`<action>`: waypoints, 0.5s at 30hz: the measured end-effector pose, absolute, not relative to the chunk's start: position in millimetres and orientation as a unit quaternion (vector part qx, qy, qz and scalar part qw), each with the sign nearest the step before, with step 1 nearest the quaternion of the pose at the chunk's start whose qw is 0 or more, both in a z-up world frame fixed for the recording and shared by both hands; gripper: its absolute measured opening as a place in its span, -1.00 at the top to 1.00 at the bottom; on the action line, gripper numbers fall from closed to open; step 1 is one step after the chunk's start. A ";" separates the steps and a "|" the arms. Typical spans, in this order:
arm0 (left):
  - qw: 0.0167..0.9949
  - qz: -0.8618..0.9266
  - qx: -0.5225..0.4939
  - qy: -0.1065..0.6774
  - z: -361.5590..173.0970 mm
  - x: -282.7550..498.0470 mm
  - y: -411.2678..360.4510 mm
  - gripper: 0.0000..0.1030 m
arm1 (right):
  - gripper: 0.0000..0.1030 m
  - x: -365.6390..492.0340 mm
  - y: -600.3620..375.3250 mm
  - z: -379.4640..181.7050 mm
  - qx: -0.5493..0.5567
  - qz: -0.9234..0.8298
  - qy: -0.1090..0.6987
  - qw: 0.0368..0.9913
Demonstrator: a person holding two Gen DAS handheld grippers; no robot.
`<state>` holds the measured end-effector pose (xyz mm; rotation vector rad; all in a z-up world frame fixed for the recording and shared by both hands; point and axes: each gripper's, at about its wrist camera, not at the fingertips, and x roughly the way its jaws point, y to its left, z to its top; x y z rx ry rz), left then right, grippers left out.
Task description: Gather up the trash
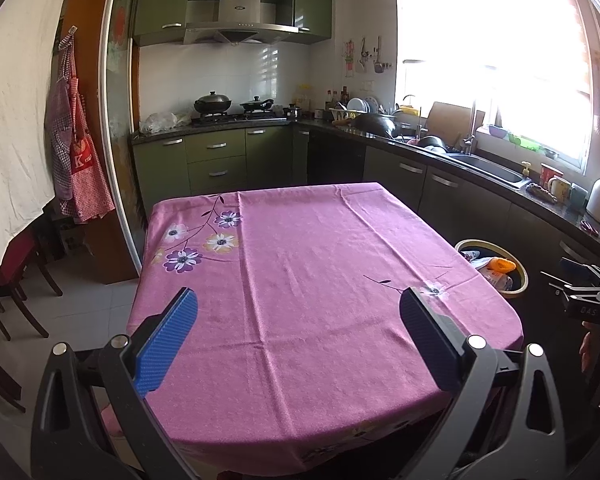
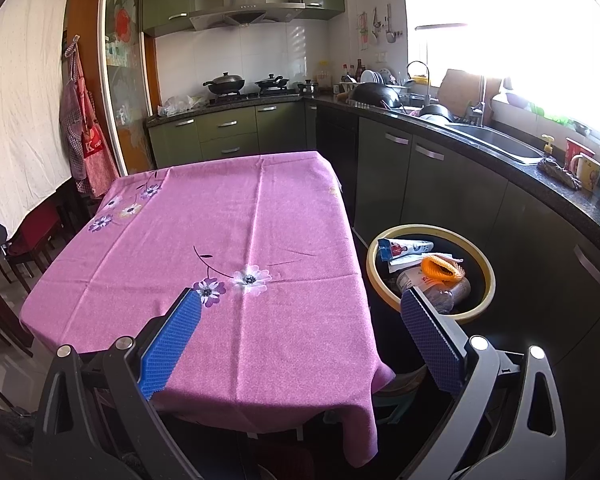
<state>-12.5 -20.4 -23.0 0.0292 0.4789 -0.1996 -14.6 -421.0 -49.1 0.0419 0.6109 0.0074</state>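
Currently both grippers are spread wide, nothing between the fingers. Left gripper (image 1: 298,308) hovers over the pink tablecloth (image 1: 320,264); right gripper (image 2: 300,312) sits over the table's right edge. Trash is in the bin (image 2: 485,304) on the floor just right of the table: orange net (image 2: 442,269), blue-white wrapper (image 2: 404,248), clear plastic bottle (image 2: 446,290). Bin stands between table and dark cabinets (image 2: 440,184).

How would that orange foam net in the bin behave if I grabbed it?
The orange net looks like soft mesh, so probably light and squashy, collapsing between the pads. It lies loose on the bin's other trash, so it would likely lift free.
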 end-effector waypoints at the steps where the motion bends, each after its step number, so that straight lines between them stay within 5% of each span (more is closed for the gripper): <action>1: 0.966 -0.099 0.014 0.238 -23.7 -11.9 -20.9 -0.87 | -0.91 -14.2 -420.9 -49.8 0.021 0.004 0.301 0.953; 15: 0.963 -0.105 0.009 0.249 -31.1 -6.0 -20.5 -0.87 | -0.91 -10.0 -420.8 -55.9 0.020 0.004 0.307 0.951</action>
